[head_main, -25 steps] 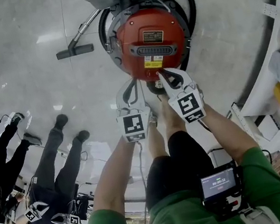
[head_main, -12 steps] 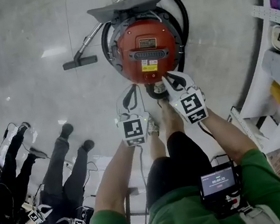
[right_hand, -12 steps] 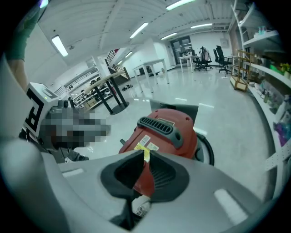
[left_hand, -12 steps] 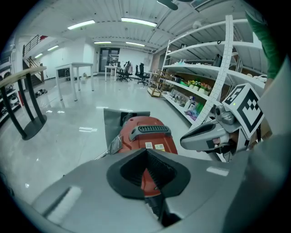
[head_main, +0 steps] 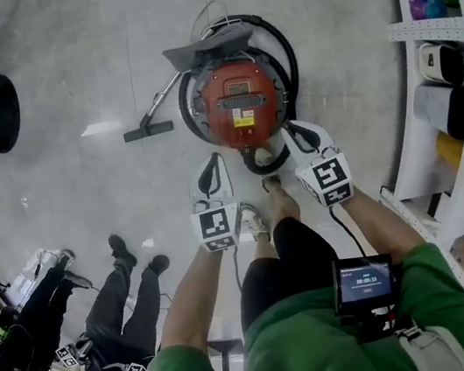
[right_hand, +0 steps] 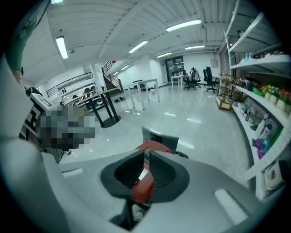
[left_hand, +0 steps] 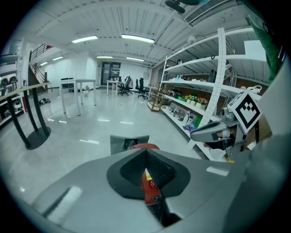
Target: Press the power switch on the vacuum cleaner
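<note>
Two hand-held grippers hang above the pale polished floor [head_main: 62, 77], each with its jaws brought together and nothing between them. The left hand-held gripper [head_main: 210, 164] sits near and left of the vacuum cleaner [head_main: 236, 82], and the right hand-held gripper [head_main: 297, 130] sits just beside its near-right edge. As far as the head view shows, neither touches it.

The vacuum cleaner stands on the floor just beyond both grippers. It is a round drum with a glossy red domed lid, a dark slotted panel [head_main: 239, 101] across the top and a yellow label [head_main: 243, 118] on the near side of that. A black ribbed hose [head_main: 284, 38] coils round the body, and a thin metal wand [head_main: 165, 99] runs left to a flat dark floor nozzle [head_main: 149, 131].

The step in hand looks like the approach to the switch, and I judge it hardly begun. Which feature on the lid is the power switch cannot be told from here, so it should be found first. The closed jaws make one blunt tip, which suits pressing. The right gripper is the nearer, so it should come over the lid and push straight down, square to the switch. The lid looks like hard, smooth plastic, so a slanted push could skid off or nudge the drum across the slick floor. The left gripper could steady the rim
</note>
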The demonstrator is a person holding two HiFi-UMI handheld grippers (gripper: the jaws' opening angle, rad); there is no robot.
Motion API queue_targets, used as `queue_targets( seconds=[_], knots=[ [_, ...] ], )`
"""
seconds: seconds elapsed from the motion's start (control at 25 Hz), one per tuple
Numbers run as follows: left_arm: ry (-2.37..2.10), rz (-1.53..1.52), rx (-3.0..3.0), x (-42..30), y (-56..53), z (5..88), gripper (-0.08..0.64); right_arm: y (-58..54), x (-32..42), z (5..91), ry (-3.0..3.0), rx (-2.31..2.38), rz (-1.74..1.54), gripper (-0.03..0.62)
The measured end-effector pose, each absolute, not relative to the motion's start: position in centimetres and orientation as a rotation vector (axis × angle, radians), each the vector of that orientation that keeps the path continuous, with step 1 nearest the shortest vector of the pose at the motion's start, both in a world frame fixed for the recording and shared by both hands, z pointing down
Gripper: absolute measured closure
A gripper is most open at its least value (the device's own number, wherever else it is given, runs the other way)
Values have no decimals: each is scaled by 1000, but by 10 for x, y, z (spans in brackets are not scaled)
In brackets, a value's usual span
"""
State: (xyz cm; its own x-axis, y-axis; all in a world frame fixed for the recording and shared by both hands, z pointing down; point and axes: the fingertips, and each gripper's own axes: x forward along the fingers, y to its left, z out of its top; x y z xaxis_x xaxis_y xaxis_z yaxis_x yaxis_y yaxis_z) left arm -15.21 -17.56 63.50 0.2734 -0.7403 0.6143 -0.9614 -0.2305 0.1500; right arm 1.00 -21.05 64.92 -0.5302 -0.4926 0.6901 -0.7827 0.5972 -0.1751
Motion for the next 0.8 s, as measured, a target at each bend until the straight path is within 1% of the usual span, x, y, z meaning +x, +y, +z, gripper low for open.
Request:
queue_targets(
  seconds=[0.2, 0.52, 0.8],
  knots=[
    [-1581, 525, 2077, -170, -169, 583, 554, -214, 13, 588, -2276, 1091, 577, 566],
    [-1647, 398, 2147, -179, -129, 490, 554, -177, 7, 494, -2363, 1163, 509, 566],
    [-1716, 280, 2185, -183, -96, 423, 554, -154, 28, 414, -2410, 1285, 411, 566]
  ],
)
